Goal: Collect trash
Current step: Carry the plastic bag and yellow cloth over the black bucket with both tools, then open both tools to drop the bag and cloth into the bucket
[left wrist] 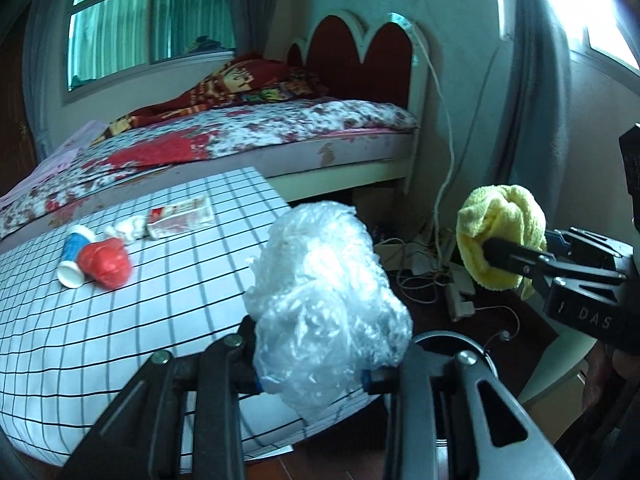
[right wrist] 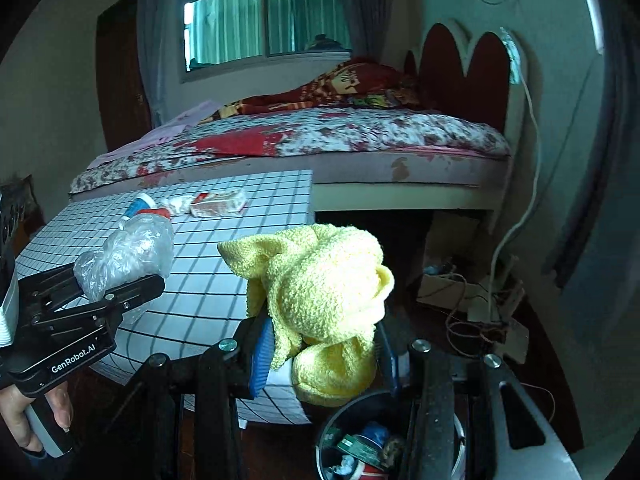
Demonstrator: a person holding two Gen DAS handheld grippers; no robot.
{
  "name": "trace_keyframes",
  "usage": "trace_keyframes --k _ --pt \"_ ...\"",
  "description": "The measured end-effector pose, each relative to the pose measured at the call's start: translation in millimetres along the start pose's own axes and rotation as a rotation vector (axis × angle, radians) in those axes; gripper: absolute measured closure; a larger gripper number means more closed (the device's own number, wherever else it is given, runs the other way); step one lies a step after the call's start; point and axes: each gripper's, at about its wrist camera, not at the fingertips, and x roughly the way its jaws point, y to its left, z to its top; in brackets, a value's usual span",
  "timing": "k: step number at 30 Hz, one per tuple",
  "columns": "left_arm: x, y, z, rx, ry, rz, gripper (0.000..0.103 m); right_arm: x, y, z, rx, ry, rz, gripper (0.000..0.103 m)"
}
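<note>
**Both grippers loaded, held off the surface's right edge**

The checked surface point(left wrist: 120, 300) fills the left of both views. Its right edge runs down from mid-frame to the lower centre, and its far edge lies close along the bed point(left wrist: 248, 136). Right of that edge the floor point(left wrist: 432, 312) drops away dark, open near the grippers but cluttered with cables point(left wrist: 416, 276) toward the wall at right.

A round bin point(right wrist: 340, 424) sits at the bottom centre of the right wrist view, below the right gripper, with several bits of colourful packaging inside; what they are is unclear. In the left wrist view only its rim shows, low and right of centre.

The left gripper point(left wrist: 312, 376) has its fingers closed part-way on a crumpled clear plastic bag point(left wrist: 324, 284), which bulges up above them at centre frame, over the surface's right edge. The right gripper point(right wrist: 320, 356) has its fingers clamped, a little wider, on a bunched yellow cloth point(right wrist: 320, 292), held over the floor just right of the surface and above the bin.

More trash lies on the surface, upper left in both views: a blue and white cup point(left wrist: 74, 256) on its side, a crushed red cup point(left wrist: 106, 264) touching it, a white wad point(left wrist: 128, 230) and a red and white packet point(left wrist: 180, 222) beyond.
</note>
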Motion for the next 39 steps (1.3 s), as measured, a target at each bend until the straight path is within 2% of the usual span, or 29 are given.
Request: trace_keyframes --k 11,18,29,39 --pt "15 -64 -12 0.073 0.047 -0.115 0.070 -18 -52 -37 0.048 0.050 -0.057 0.057" --pt "33 -98 -22 0.105 0.093 -0.159 0.070 -17 -80 -63 0.064 0.095 -0.074 0.057" --pt "58 -128 -45 0.117 0.167 -0.158 0.070 2 -108 -93 0.077 0.169 -0.071 0.057" --pt "87 -141 -71 0.111 0.265 -0.154 0.070 30 -118 -123 0.059 0.287 -0.031 0.057"
